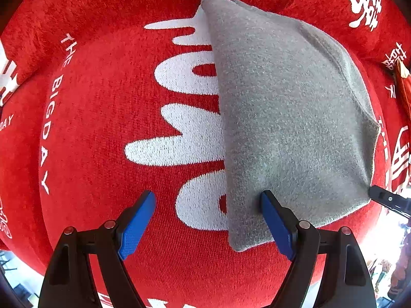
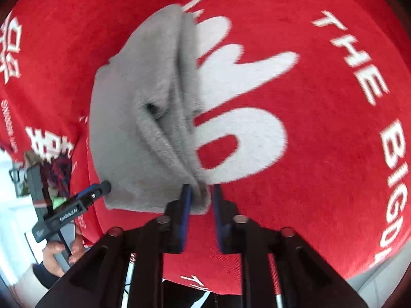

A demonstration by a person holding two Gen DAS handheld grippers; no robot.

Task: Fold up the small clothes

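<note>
A small grey knit garment (image 1: 290,118) lies folded on a red cloth-covered surface (image 1: 102,102), one straight folded edge running down the middle of the left wrist view. My left gripper (image 1: 208,197) points down, open wide; its right finger (image 1: 274,220) sits over the garment's near corner and its left finger (image 1: 138,223) over bare red cloth. In the right wrist view the grey garment (image 2: 138,118) looks bunched, with layered folds. My right gripper (image 2: 201,188) stands narrowly open around the garment's near corner, which touches the left pad with a red gap before the right pad.
The red cloth (image 2: 321,154) carries big white letters and "THE BIG DAY". A red tasselled object (image 1: 404,89) lies at the right edge. A hand (image 2: 59,251) holds the left gripper's handle (image 2: 69,213). The surface drops off to a bright room at lower left.
</note>
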